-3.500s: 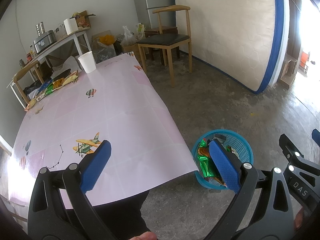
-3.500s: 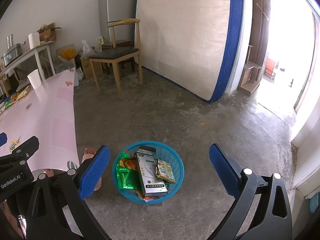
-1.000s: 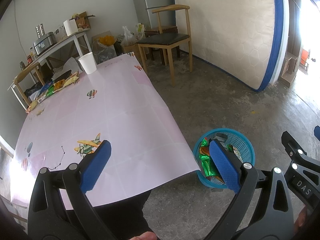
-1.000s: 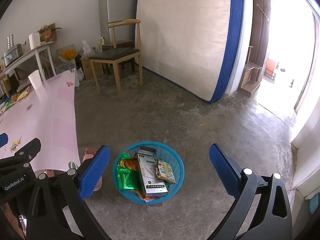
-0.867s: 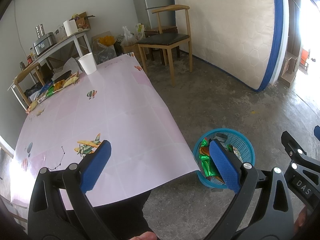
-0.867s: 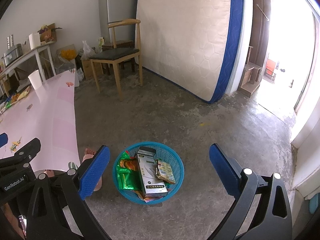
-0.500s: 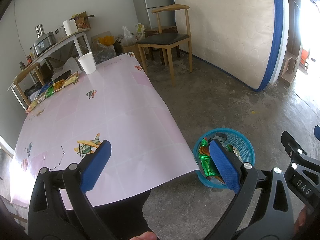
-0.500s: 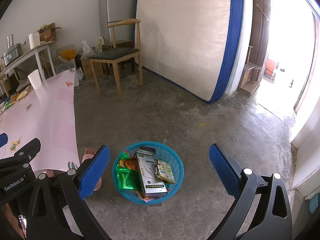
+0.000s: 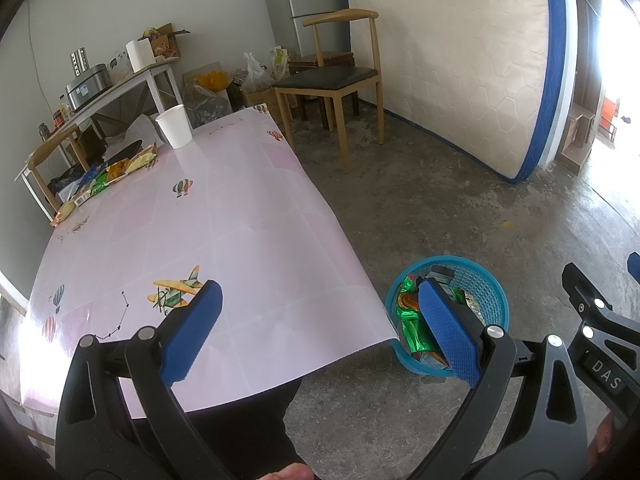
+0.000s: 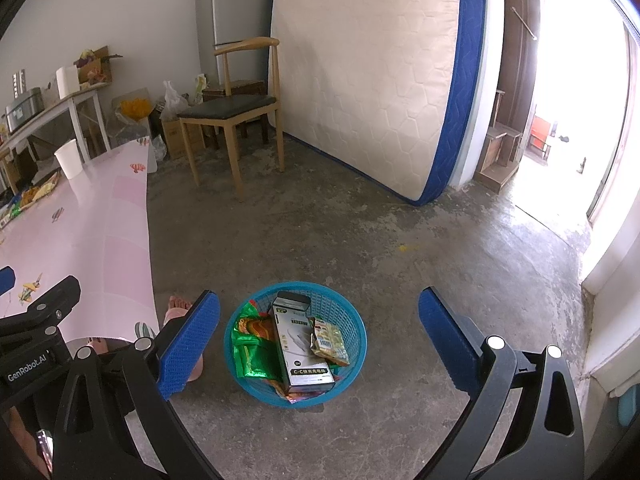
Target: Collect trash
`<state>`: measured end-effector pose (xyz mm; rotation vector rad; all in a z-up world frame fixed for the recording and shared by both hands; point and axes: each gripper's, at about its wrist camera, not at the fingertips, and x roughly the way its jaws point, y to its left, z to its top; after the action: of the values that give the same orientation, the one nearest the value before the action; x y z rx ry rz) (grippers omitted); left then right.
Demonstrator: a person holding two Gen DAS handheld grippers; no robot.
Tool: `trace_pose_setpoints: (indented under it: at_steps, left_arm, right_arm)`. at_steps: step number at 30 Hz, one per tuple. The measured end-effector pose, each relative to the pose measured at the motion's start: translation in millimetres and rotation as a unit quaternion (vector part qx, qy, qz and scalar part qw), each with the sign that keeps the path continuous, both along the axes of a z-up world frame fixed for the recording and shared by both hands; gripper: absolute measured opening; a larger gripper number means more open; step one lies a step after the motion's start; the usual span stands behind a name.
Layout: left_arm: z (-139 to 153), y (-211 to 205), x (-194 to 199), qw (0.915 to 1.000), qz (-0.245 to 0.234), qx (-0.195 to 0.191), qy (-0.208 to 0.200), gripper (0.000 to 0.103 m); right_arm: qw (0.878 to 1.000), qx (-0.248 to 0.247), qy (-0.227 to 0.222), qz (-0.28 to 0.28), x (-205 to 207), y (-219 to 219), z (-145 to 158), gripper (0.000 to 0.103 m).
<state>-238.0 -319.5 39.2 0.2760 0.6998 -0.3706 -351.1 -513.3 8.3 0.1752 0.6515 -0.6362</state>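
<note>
A blue plastic basket point(image 10: 352, 384) stands on the concrete floor beside the table's near corner, holding a black-and-white box point(image 10: 301, 350), green foil wrappers point(image 10: 252, 360) and a snack packet point(image 10: 330, 342). My right gripper point(image 10: 319, 334) hangs open above it, empty. My left gripper point(image 9: 320, 328) is open and empty over the near edge of the pink table point(image 9: 192, 232); the basket point(image 9: 486, 286) shows past its right finger. Snack wrappers point(image 9: 108, 174) and a white paper cup point(image 9: 175, 126) lie at the table's far end.
A wooden chair point(image 10: 236, 112) and a mattress point(image 10: 372, 72) leaning on the wall stand beyond the basket. A person's bare foot point(image 10: 178, 308) rests on the floor left of the basket. A side table point(image 9: 116, 80) with clutter is behind the pink table.
</note>
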Motion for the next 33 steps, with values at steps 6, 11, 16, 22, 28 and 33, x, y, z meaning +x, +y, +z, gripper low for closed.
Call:
trace_pose_setpoints:
  at_steps: [6, 11, 16, 22, 28, 33]
  left_arm:
    - [0.2, 2.6, -0.7, 1.0, 0.0, 0.0, 0.0, 0.095]
    - [0.2, 1.2, -0.7, 1.0, 0.0, 0.001, 0.0, 0.095]
    - [0.1, -0.5, -0.2, 1.0, 0.0, 0.0, 0.0, 0.095]
    - [0.0, -1.4, 0.1, 1.0, 0.0, 0.001, 0.0, 0.095]
    - [-0.1, -0.7, -0.2, 1.0, 0.0, 0.001, 0.0, 0.095]
    - [0.3, 1.1, -0.8, 1.0, 0.0, 0.001, 0.0, 0.095]
  right_arm:
    - [1.0, 0.0, 0.0, 0.0, 1.3, 1.4, -0.3, 0.097]
    - [1.0, 0.0, 0.0, 0.001, 1.1, 0.6, 0.6, 0.097]
    - [1.0, 0.0, 0.0, 0.001, 0.9, 0.2, 0.9, 0.097]
    - [1.0, 0.0, 0.0, 0.001, 1.4, 0.5, 0.8, 0.097]
    - [1.0, 0.0, 0.0, 0.001, 1.5, 0.6, 0.8, 0.097]
    - [1.0, 0.002, -0.001, 0.002, 0.7, -0.5, 1.1, 0.097]
